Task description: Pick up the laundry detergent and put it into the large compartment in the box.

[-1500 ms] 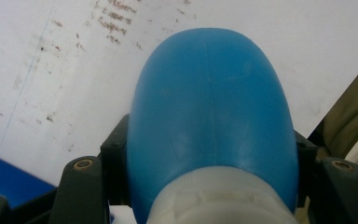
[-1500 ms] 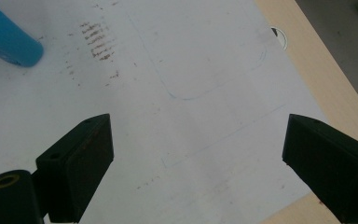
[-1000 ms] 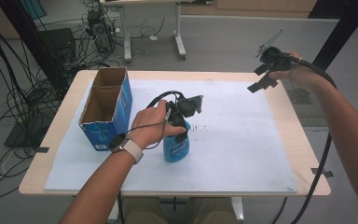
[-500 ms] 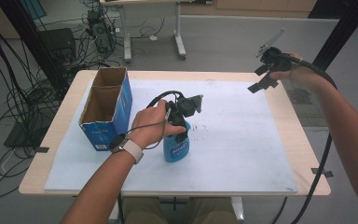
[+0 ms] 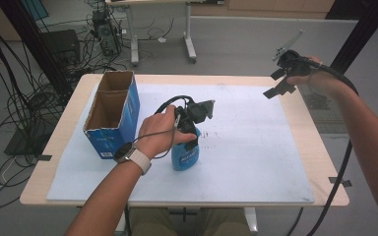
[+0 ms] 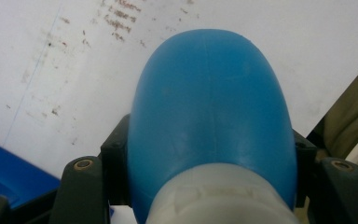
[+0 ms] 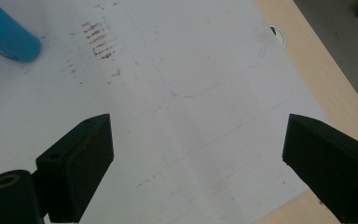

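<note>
A blue plastic bottle with a white neck stands upright on the white sheet near the table's middle. My left gripper comes down over its top and is shut on the bottle, a black jaw pressed against each side of the body just below the neck. My right gripper hangs in the air above the sheet's far right corner, held by a hand. Its two black jaws stand wide apart with nothing between them. The bottle's base lies at that view's top left.
An open blue cardboard box with two compartments stands at the sheet's left side, close to my left hand. The wooden table edge runs along the right. Cables and a desk frame lie on the floor beyond the table.
</note>
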Available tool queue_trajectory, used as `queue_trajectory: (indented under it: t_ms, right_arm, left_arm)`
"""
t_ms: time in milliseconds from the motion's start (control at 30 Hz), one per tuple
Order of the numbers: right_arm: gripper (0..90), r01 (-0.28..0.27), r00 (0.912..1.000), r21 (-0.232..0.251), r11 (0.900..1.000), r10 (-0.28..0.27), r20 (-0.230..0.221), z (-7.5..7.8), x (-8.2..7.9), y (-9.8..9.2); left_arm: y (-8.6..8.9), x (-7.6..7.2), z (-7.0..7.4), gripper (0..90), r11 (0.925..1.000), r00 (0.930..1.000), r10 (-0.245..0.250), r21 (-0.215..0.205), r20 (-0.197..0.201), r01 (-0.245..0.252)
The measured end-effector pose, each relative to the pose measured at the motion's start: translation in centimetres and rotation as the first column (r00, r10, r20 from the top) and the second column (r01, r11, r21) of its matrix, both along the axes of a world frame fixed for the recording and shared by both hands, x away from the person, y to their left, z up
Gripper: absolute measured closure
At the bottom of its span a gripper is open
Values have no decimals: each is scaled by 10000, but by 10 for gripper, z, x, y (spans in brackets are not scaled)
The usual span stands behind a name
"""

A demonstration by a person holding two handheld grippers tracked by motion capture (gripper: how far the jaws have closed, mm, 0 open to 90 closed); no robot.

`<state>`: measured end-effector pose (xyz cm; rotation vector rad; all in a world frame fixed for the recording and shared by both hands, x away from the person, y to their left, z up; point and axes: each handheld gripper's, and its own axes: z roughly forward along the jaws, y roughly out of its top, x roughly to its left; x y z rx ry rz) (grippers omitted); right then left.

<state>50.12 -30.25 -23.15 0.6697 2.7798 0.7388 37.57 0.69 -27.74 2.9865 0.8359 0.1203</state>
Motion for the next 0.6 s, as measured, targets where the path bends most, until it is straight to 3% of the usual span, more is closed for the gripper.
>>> queue_trajectory:
  t_ms: [167,600]
  right_arm:
    - [84,-20,10000,-21,10000,20,-20,-1,-3,1]
    - [84,-112,9999,44,9999,111,92,2,-7,3]
  left_arm:
    - [0,-7,13,382,9995,9996,286,91,73,-287]
    - [0,-22,64,382,9914,9915,1241,-462,391,-1222]
